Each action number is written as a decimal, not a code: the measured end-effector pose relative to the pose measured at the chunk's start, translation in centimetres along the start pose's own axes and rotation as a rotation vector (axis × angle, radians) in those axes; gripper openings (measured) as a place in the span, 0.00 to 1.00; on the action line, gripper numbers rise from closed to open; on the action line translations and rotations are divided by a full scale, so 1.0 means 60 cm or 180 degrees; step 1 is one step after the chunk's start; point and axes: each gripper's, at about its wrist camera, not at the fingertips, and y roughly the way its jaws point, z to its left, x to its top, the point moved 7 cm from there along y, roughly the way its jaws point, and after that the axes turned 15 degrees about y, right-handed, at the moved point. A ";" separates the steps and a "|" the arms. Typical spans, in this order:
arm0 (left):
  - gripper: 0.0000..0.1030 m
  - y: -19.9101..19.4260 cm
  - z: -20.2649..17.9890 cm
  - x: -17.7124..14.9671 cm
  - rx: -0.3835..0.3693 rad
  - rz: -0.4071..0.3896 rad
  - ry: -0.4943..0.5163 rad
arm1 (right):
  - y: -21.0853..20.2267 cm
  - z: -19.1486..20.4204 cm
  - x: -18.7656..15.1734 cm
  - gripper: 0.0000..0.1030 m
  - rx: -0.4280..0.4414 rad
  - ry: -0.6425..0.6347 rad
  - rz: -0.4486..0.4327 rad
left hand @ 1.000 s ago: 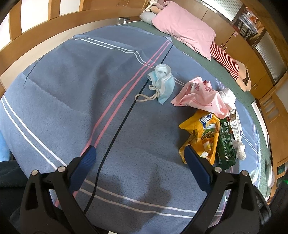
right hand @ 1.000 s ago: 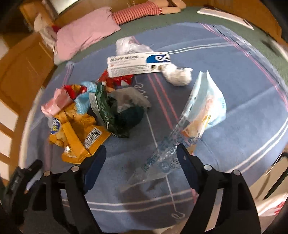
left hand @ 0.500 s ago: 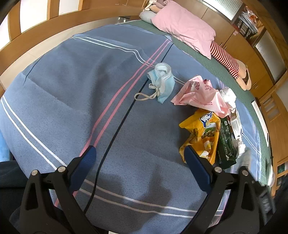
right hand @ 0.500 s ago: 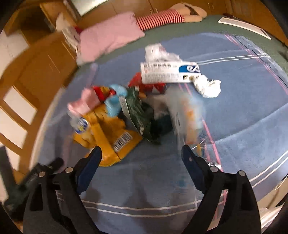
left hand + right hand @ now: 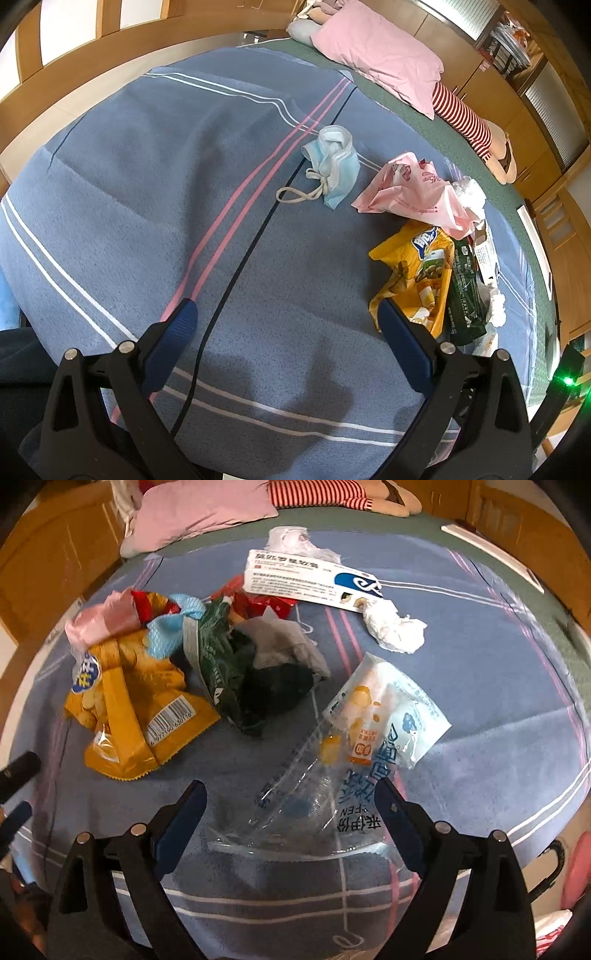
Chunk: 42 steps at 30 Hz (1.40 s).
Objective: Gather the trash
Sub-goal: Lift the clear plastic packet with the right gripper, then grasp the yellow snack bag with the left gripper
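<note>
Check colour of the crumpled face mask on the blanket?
Light blue with white trim and ear loops, face mask; clearest in the left wrist view.

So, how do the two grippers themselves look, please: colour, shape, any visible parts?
Both look alike. The left gripper and the right gripper each have two black plastic arms with triangular cut-outs and round silver bolt heads, ending in dark blue ribbed pads that taper toward the tip. In the left wrist view, a green light glows on a black part at the right edge.
</note>
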 end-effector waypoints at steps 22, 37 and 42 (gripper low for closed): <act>0.95 -0.009 -0.047 0.020 -0.0767 -0.0262 -0.0090 | -0.056 -0.055 -0.018 0.18 0.0458 0.0416 -0.0040; 0.55 0.087 -0.158 0.004 -0.1193 0.0299 0.0399 | -0.063 -0.089 -0.040 0.19 0.0441 0.0510 -0.0004; 0.34 0.071 -0.164 0.011 -0.1097 0.0130 0.0572 | -0.060 -0.091 -0.043 0.19 0.0436 0.0529 -0.0015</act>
